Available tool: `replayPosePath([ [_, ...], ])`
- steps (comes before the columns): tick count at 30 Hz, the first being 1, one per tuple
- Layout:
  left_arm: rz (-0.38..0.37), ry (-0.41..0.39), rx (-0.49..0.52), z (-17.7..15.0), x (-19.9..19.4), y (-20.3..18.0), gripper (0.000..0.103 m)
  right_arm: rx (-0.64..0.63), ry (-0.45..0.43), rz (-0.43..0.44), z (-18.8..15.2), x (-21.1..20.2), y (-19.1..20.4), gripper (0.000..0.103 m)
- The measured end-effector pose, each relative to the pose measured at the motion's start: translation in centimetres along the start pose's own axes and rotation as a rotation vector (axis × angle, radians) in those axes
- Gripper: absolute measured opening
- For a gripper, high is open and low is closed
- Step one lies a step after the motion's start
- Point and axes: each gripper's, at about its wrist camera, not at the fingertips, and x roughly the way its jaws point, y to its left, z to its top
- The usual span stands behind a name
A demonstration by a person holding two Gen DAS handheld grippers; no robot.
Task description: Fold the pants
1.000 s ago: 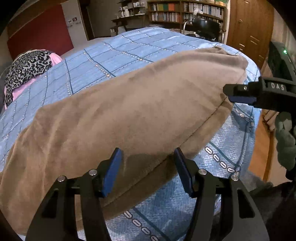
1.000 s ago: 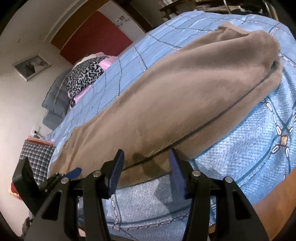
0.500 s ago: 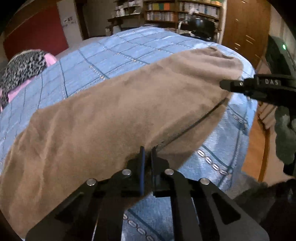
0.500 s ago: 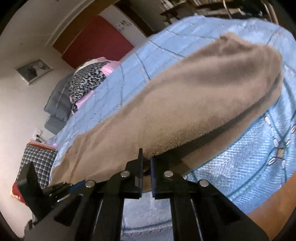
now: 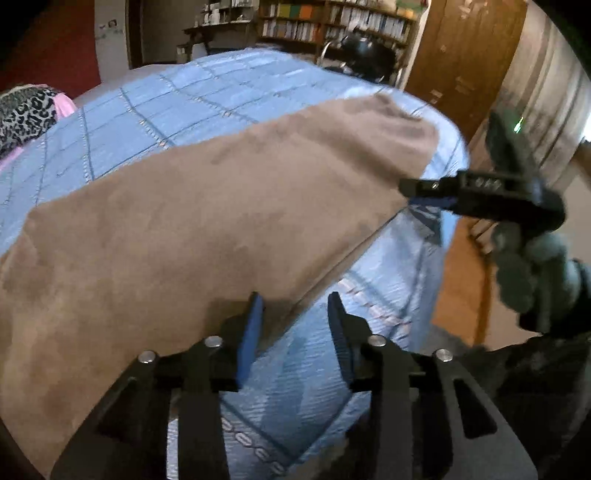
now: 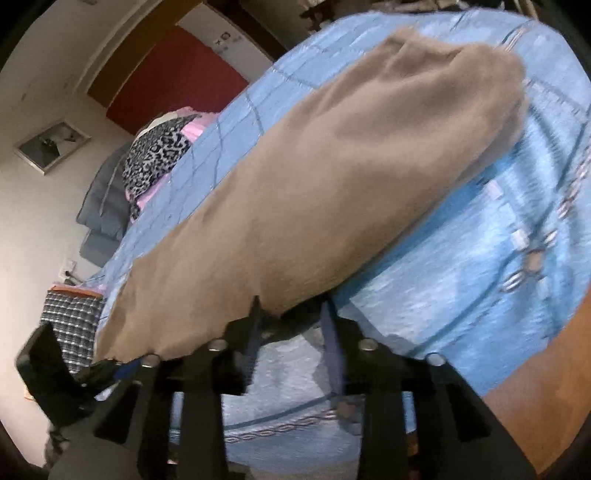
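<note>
The tan fleece pants (image 5: 207, 221) lie lengthwise across the blue quilted bed (image 5: 221, 99), folded leg on leg. My left gripper (image 5: 293, 310) is open at the pants' near edge, its left finger against the cloth. My right gripper (image 6: 291, 319) is open at the same near edge further along; the pants (image 6: 332, 177) stretch away from it. The right gripper also shows in the left wrist view (image 5: 480, 192), and the left gripper shows in the right wrist view (image 6: 114, 369) at the cloth's far corner.
A leopard-print and pink bundle (image 6: 159, 155) lies at the head of the bed. A checked cloth (image 6: 70, 321) sits at the left. A bookshelf (image 5: 332, 22) and wooden door (image 5: 461, 55) stand beyond the bed. Wooden floor (image 6: 535, 369) runs along the bed's edge.
Both grippers were open a second ago, shut on the pants' near edge half a second ago, and are open again now. The upper layer's edge has shifted away from me, showing more quilt.
</note>
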Motion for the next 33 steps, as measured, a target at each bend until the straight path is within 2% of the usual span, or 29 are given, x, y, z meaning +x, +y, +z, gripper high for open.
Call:
replayPosePath([
  [7,-0.112,-0.043,-0.079,1.9,-0.5,-0.2,0.04,0.077,-0.121,-0.117,2.2,-3.2,-4.0,0.041],
  [12,-0.059,-0.056,-0.085,3.6,1.0,-0.2,0.04,0.16,-0.217,-0.167,5.1,-5.2,-7.1,0.045],
  [14,-0.05,-0.054,-0.101,4.3,2.1,0.0,0.04,0.201,-0.253,-0.172,6.5,-5.4,-8.0,0.065],
  [15,-0.044,-0.053,-0.105,4.6,2.5,0.1,0.04,0.225,-0.274,-0.16,7.3,-5.4,-8.5,0.068],
  [22,-0.014,-0.018,-0.117,5.4,6.1,0.6,0.04,0.236,-0.282,-0.19,10.8,-2.4,-10.1,0.069],
  [24,-0.009,-0.017,-0.127,5.1,6.7,0.8,0.041,0.243,-0.279,-0.204,10.8,-1.9,-10.8,0.067],
  [27,-0.021,-0.04,-0.156,4.5,7.2,1.2,0.041,0.201,-0.289,-0.255,10.8,-1.5,-10.8,0.05],
  [29,-0.02,-0.042,-0.158,4.5,7.3,1.2,0.042,0.184,-0.285,-0.259,10.9,-1.6,-10.7,0.034],
  [33,-0.023,-0.029,-0.152,4.9,7.2,0.9,0.048,0.165,-0.307,-0.239,11.2,-3.0,-10.3,0.024],
])
